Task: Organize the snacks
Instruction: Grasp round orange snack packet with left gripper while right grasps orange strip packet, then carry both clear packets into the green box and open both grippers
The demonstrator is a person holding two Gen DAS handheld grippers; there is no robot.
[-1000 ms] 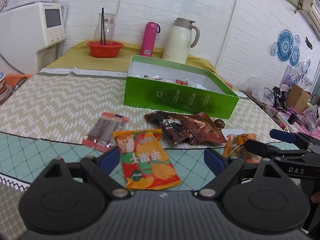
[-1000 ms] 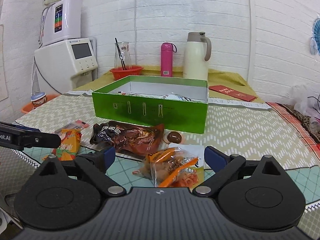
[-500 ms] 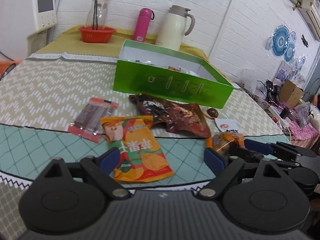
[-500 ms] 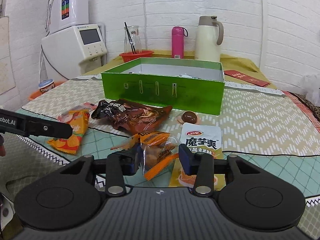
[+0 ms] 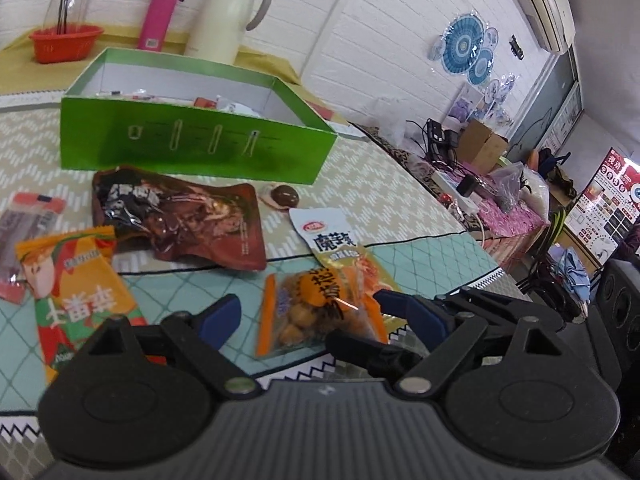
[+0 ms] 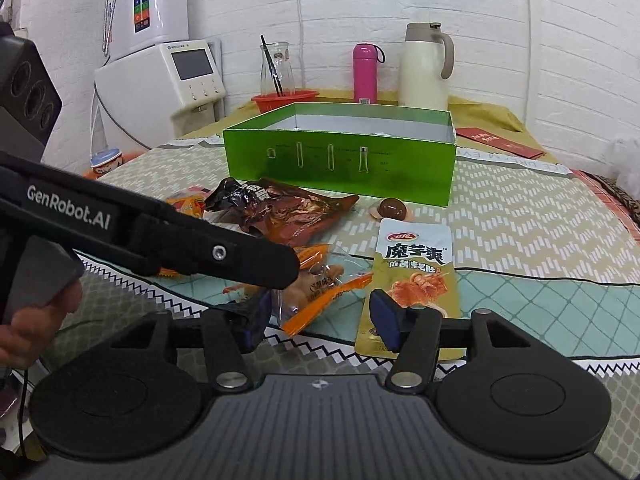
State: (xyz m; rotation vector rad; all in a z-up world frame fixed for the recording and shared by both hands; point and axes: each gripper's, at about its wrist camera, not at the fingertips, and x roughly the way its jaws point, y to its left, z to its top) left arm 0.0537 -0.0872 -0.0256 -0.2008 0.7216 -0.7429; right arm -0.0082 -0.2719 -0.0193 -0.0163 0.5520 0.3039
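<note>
A clear bag of nuts with orange edges (image 5: 316,308) lies near the table's front edge, and both grippers straddle it. My left gripper (image 5: 316,318) is closing, its blue pads clear of the bag. My right gripper (image 6: 320,320) is opening around the same bag (image 6: 320,288), pads off it. The left gripper's black finger (image 6: 240,256) crosses the right wrist view. Nearby lie an orange chips packet (image 5: 80,292), a brown packet (image 5: 180,216), a white-and-gold pouch (image 6: 416,272) and a small brown egg (image 6: 393,208). The open green box (image 6: 340,164) stands behind them.
A dark strip pack with red ends (image 5: 24,224) lies at the far left. Behind the box stand a pink flask (image 6: 365,74), a cream jug (image 6: 426,68) and a red basket (image 6: 285,101). A white dispenser (image 6: 160,80) is at the back left.
The left gripper swung right, from over the orange chips packet to over the nut bag. The right gripper narrowed around the bag half a second ago and has widened again.
</note>
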